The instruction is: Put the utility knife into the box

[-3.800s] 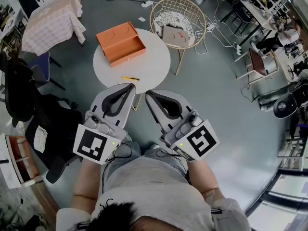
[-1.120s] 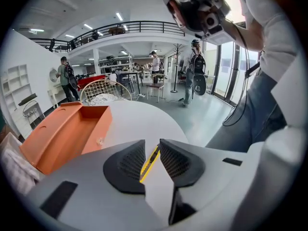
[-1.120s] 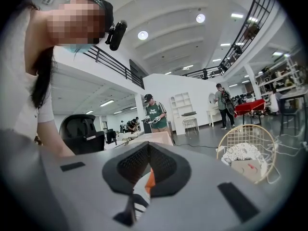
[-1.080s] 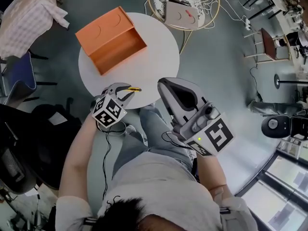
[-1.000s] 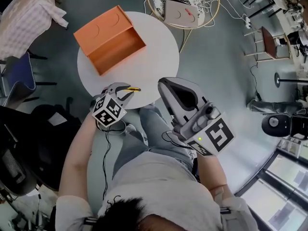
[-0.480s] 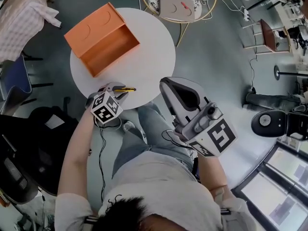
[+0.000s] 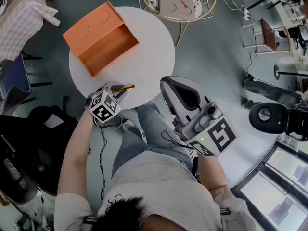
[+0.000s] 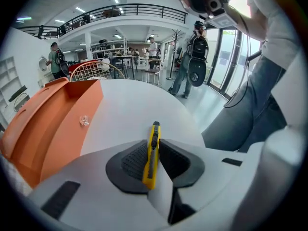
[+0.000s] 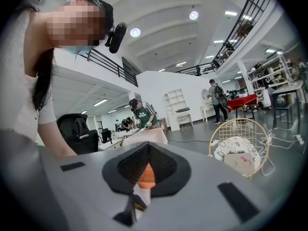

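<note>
Left gripper clamps the knife at the table's six o'clock edge; orange box open at ten o'clock; right gripper seemingly closed, empty.

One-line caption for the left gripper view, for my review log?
Left gripper shut on a yellow utility knife over the white round table, open orange box at left.

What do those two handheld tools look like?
The left gripper and right gripper are pale grey plastic with black ribbed pads. Each carries a cube with black-and-white square markers and trails a black cable. The sleeves are short and grey.
</note>
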Motion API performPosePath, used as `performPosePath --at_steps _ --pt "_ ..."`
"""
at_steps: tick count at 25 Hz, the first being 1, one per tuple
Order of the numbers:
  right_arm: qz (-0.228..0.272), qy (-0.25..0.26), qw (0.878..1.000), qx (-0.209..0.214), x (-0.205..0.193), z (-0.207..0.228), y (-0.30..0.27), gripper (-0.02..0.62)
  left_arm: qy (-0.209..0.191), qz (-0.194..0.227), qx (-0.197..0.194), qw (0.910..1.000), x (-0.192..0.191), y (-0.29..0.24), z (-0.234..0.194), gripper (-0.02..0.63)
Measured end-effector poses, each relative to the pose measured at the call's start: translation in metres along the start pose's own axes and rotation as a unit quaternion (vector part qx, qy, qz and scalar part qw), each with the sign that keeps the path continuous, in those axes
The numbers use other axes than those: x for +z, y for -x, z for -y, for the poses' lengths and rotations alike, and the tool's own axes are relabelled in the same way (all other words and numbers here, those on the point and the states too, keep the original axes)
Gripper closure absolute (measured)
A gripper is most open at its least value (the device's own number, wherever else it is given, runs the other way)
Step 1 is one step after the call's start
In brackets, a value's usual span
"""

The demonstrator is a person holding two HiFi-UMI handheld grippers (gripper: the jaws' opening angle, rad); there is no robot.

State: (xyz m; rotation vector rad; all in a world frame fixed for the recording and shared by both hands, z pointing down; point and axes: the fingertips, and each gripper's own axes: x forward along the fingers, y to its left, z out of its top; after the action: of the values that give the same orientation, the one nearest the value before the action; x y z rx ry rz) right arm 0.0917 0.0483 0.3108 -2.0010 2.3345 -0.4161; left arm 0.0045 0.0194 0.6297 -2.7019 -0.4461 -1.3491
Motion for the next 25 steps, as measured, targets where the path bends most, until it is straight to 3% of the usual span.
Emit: performPosePath --at_steps 9,17,25 --pt "0.000 0.001 1.000 0.003 -0.001 -0.005 0.000 0.588 0.014 -0.001 0.012 0.9998 0.003 0.002 -0.001 0.539" --pt "0.005 0.002 1.000 0.012 0.002 -0.006 -0.005 0.588 0.048 0.082 0.040 0.9947 0.045 0.021 -0.005 0.539" --pt "0.014 0.007 0.999 0.050 0.018 -0.013 -0.030 0.588 0.099 0.181 0.105 0.9729 0.087 0.084 -0.034 0.540"
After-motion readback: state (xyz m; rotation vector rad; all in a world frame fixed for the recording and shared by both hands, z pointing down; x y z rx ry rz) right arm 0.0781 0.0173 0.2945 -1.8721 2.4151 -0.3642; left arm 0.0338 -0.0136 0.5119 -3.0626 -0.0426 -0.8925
